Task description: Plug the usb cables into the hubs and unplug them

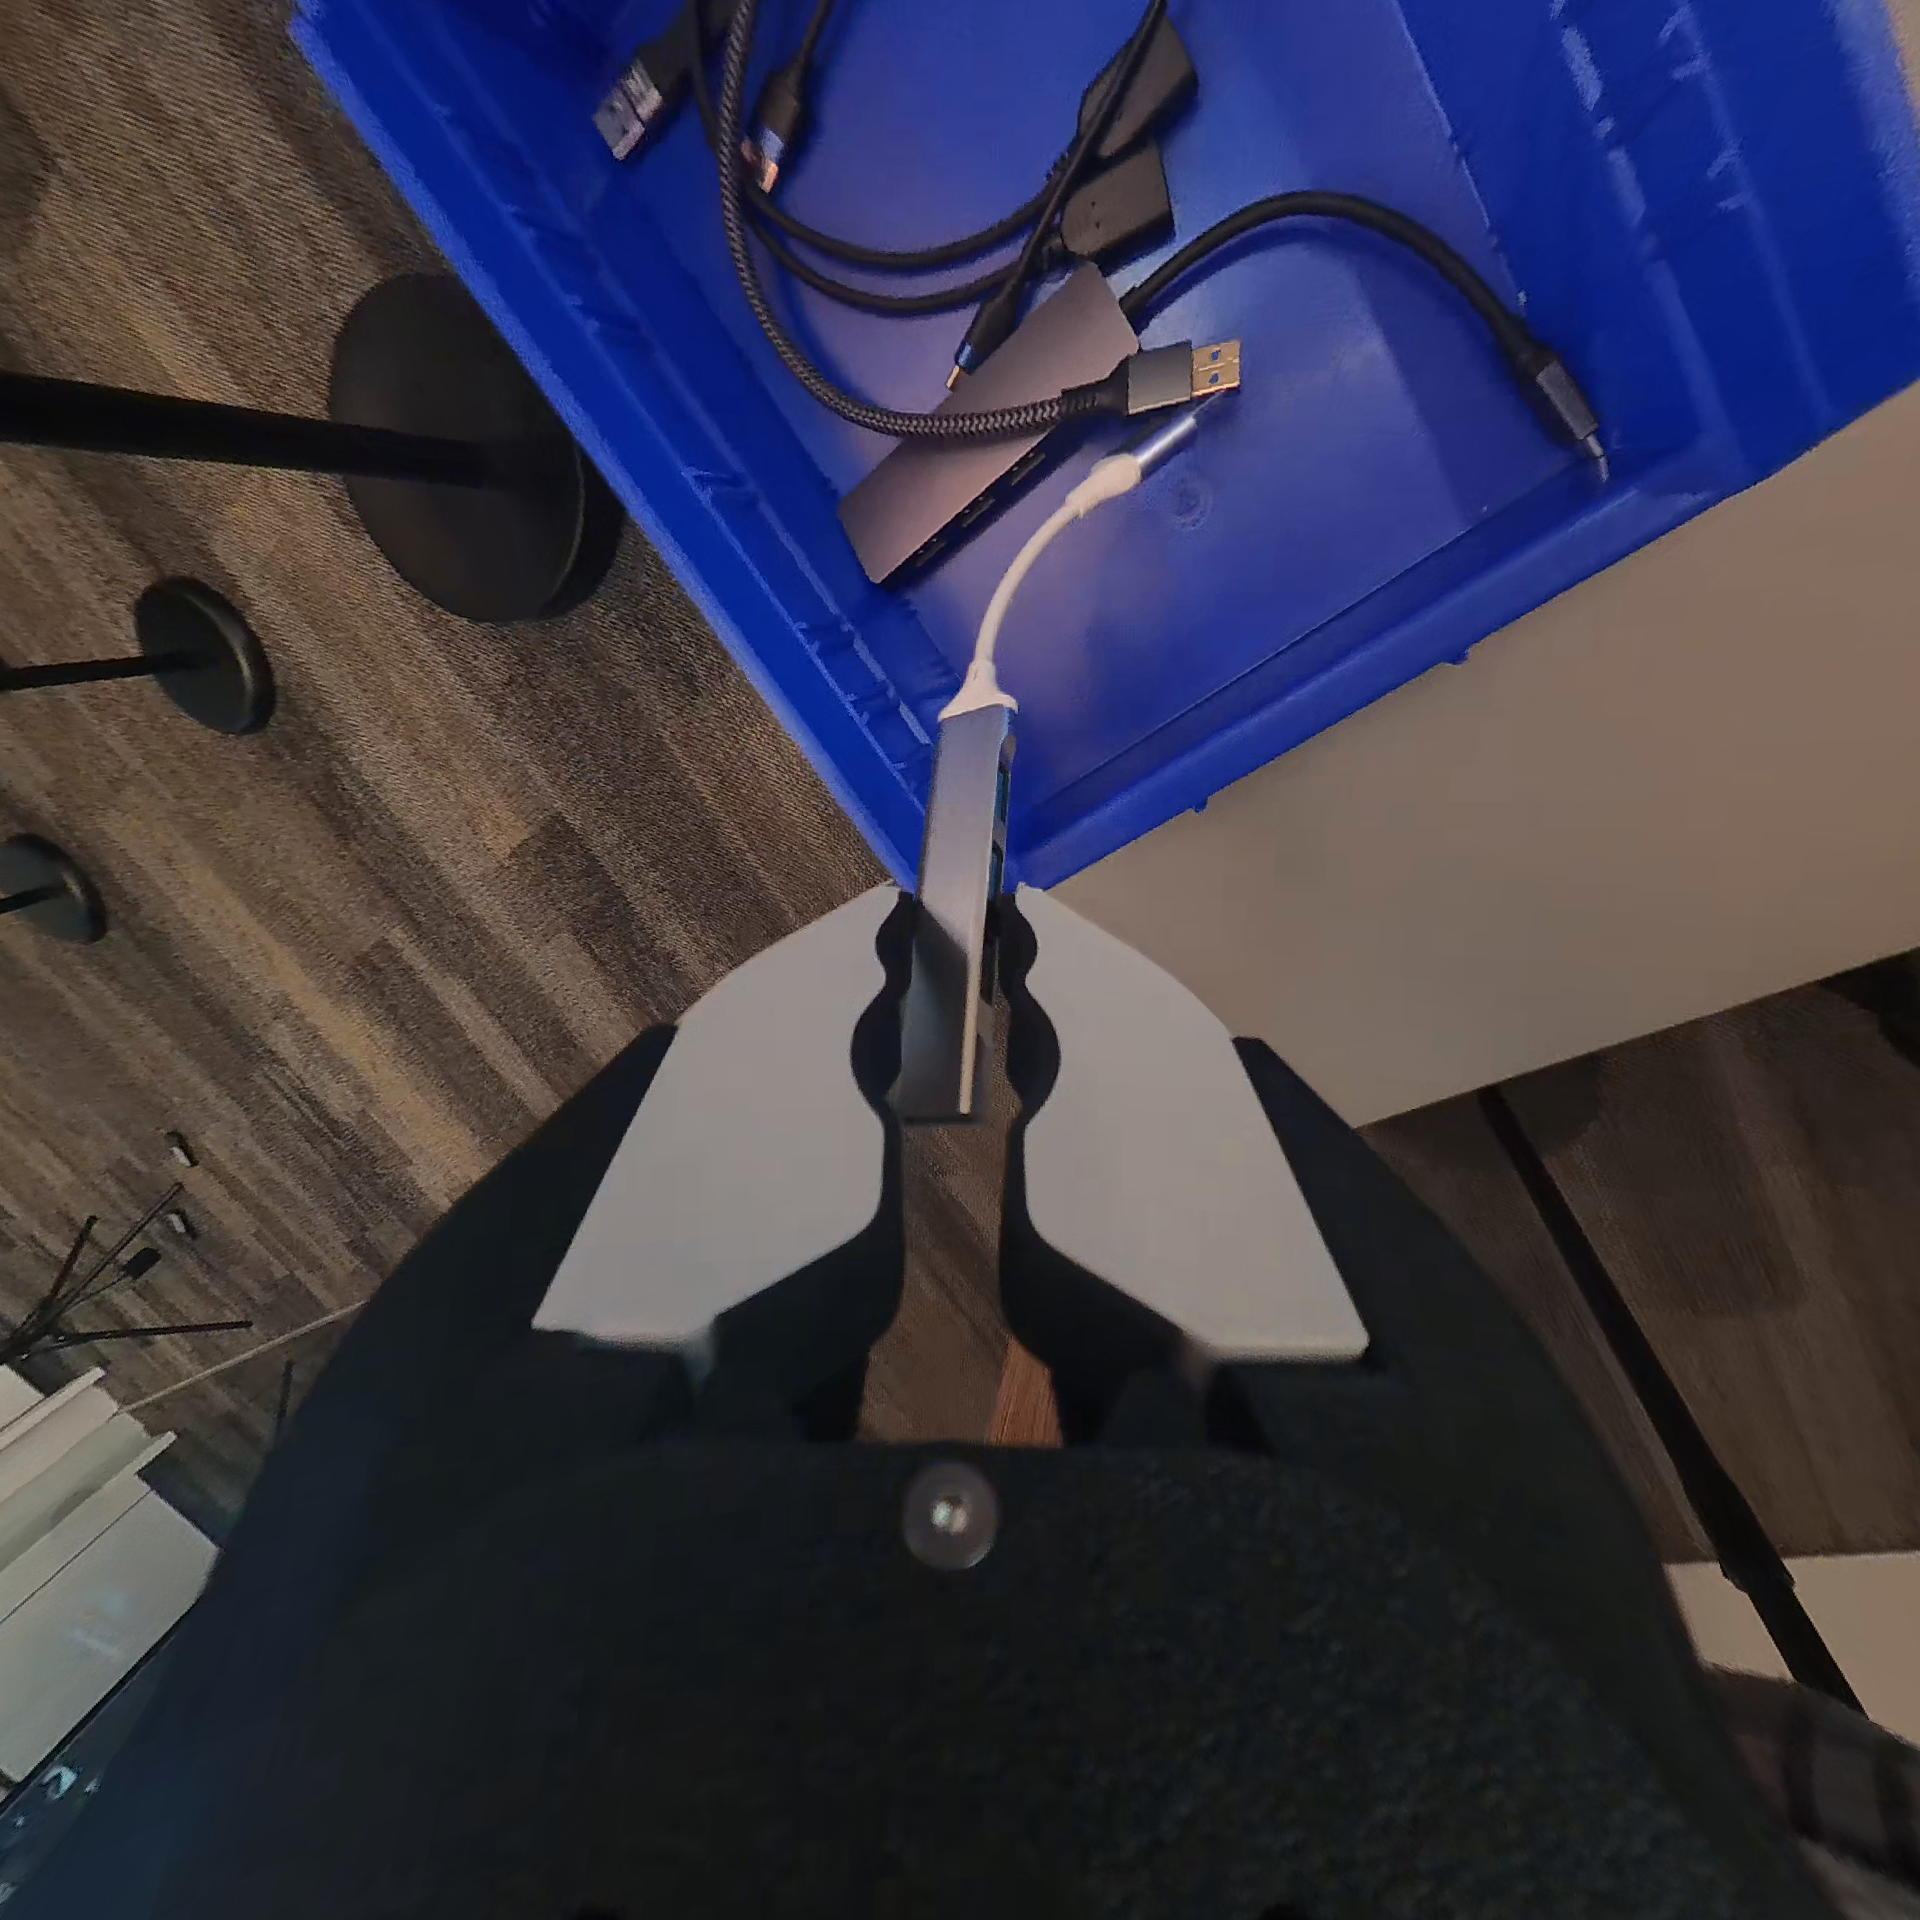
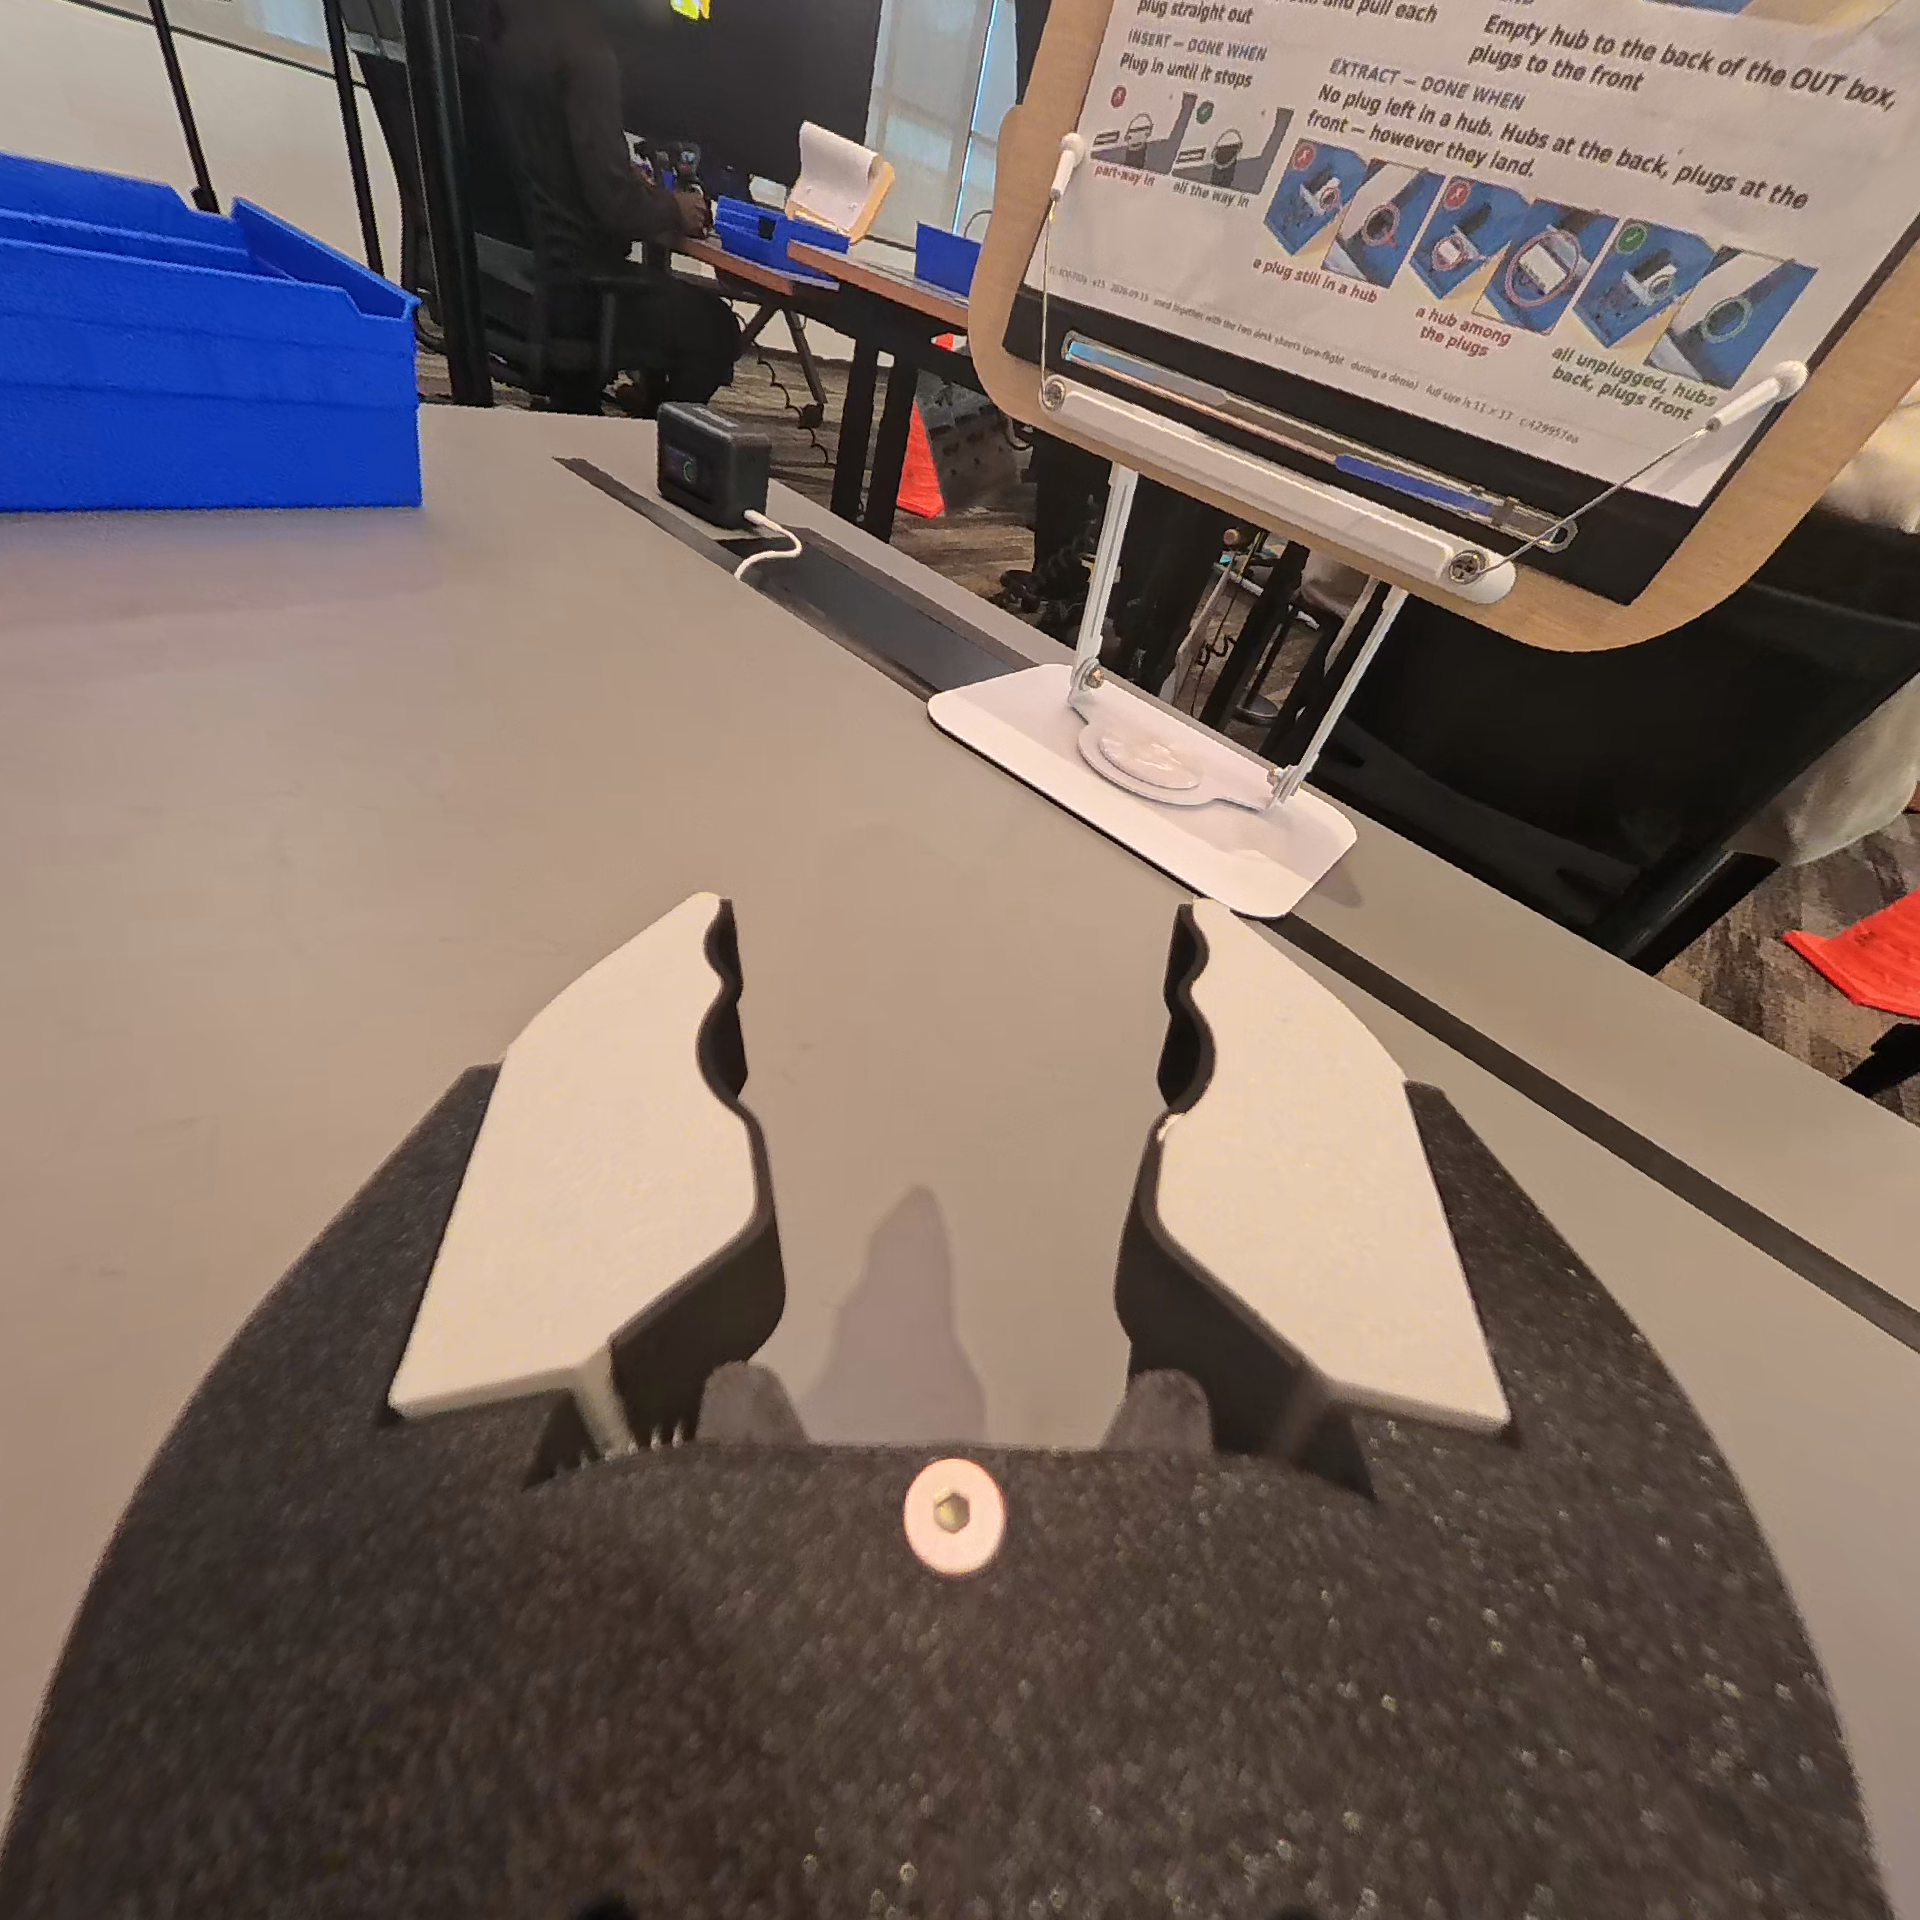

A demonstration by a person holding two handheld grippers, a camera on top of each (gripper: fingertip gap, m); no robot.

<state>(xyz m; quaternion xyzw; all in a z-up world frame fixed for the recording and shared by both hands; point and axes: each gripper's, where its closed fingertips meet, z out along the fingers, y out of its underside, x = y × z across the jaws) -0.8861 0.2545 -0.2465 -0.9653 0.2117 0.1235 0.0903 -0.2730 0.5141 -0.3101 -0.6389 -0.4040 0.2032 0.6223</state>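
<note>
In the left wrist view my left gripper (image 1: 956, 914) is shut on a slim silver USB hub (image 1: 961, 821), held above the near corner of a blue bin (image 1: 1351, 665). The hub's short white cable (image 1: 1013, 582) curves down into the bin. In the bin lie a second grey hub (image 1: 977, 488), a braided cable with a USB-A plug (image 1: 1184, 379), a short black cable (image 1: 1455, 270) and other black cables. In the right wrist view my right gripper (image 2: 951, 914) is open and empty, low over the grey table (image 2: 416, 831).
An instruction sheet on a wooden board with a white stand (image 2: 1164, 769) stands at the right of the table. Stacked blue bins (image 2: 197, 343) sit at the far left. A small black device (image 2: 712, 468) sits at the table's back edge. Round black stand bases (image 1: 468, 447) rest on the carpet. There is about 65 cm between the tips of the two grippers.
</note>
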